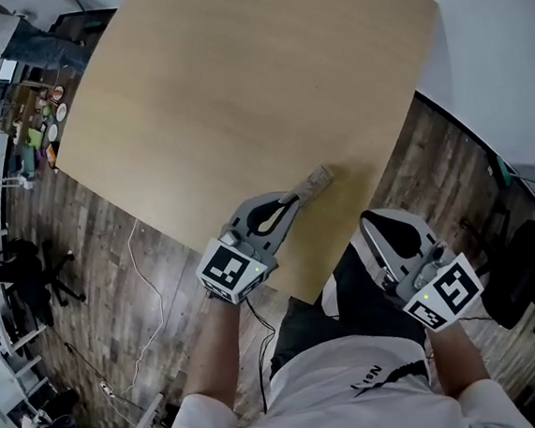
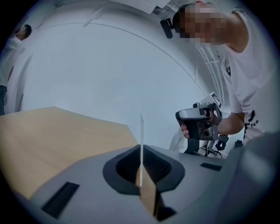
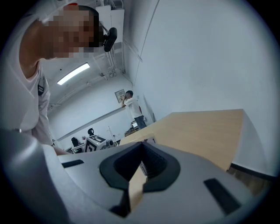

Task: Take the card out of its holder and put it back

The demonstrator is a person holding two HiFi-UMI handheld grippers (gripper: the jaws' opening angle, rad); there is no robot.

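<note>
Head view: Over the near corner of a bare wooden table (image 1: 237, 89), the left gripper (image 1: 292, 199) has its jaws pressed onto one end of a flat, pale card holder (image 1: 315, 184), which juts out beyond the tips toward the middle of the tabletop. Whether it touches the wood cannot be told. The right gripper (image 1: 370, 222) hangs apart from it, off the table's edge above the person's lap.

Left gripper view: The left gripper (image 2: 141, 151) pinches the card holder (image 2: 141, 131), seen edge-on as a thin upright sliver rising between the closed jaws. The table (image 2: 57, 135) lies to the left. The right gripper (image 2: 194, 118) waits well off to the side in the person's hand.

Right gripper view: The right gripper (image 3: 141, 148) has its jaws closed together on nothing, and the table (image 3: 201, 131) stretches ahead of it.

The step in hand looks like the draw itself. It should go best if the left grip stays low on the holder's end, clear of the card. The right jaws should open and take only the card's exposed edge, then pull straight along the holder's length so that nothing buckles.

As for the holder's contents, no view shows whether the card sits inside: edge-on it reads as a single sheet, and from above as one pale strip.
</note>
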